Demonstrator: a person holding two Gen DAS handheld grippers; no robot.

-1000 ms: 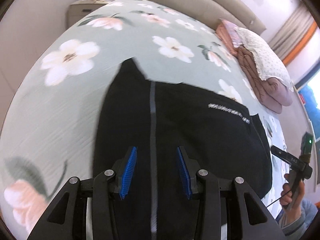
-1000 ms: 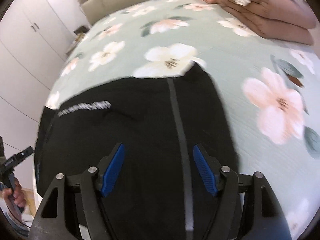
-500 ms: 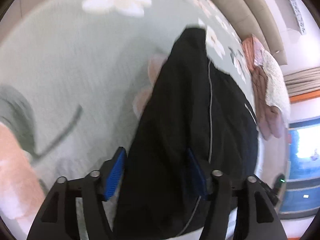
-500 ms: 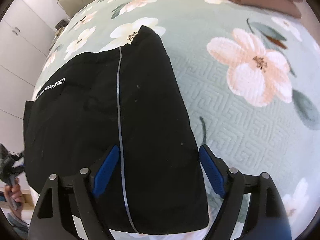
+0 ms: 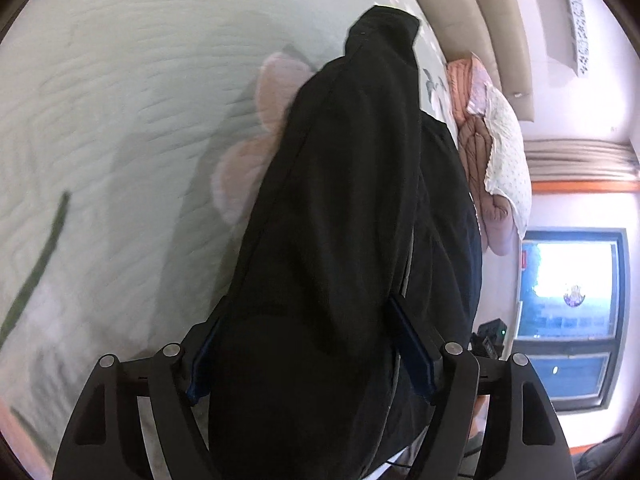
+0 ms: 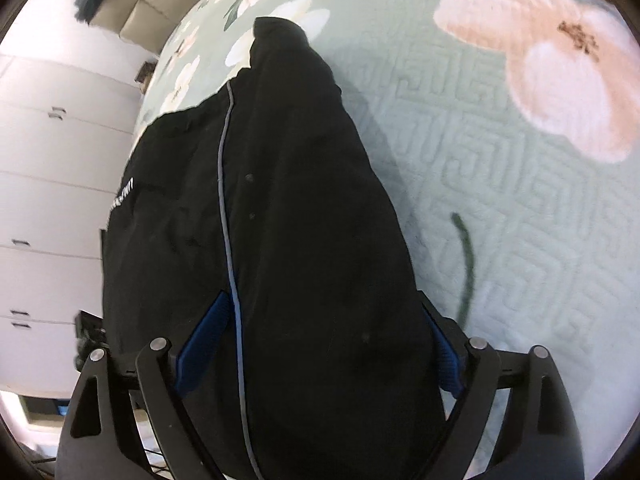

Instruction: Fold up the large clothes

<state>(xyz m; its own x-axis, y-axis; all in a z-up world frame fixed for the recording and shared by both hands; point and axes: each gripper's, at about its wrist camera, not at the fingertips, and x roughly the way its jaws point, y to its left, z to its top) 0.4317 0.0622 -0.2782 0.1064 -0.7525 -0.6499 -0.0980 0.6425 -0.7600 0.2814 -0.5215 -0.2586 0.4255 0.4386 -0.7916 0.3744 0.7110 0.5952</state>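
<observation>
The black garment (image 5: 352,216) lies on the bed, its near end bunched up and lifted toward both cameras while the far end tapers to a point out on the green flowered bedspread (image 5: 120,100). A thin grey stripe (image 6: 228,216) runs lengthwise down the cloth in the right wrist view, with white lettering (image 6: 122,196) near its left edge.

The left claw (image 5: 312,354) stands wide apart, and the fabric fills the whole gap between its blue pads (image 5: 412,348); the cloth drapes over the left-hand pad and presses against the right-hand one. Whether those pads are actually pinching the cloth cannot be told, as the folds cover the contact.

The right claw (image 6: 320,350) is likewise spread wide, the black cloth (image 6: 280,240) mounded between its blue pads (image 6: 202,338) and covering most of the one on the right side. Here too a true grip cannot be made out.

Beyond the garment, a large pink flower (image 6: 560,80) is printed on the bedspread (image 6: 500,200). Folded pink quilts and a white dotted pillow (image 5: 500,152) sit at the bed's far edge, by a padded beige headboard (image 5: 492,20). A bright window (image 5: 572,316) shows to one side, white wardrobe doors (image 6: 48,200) to the other.
</observation>
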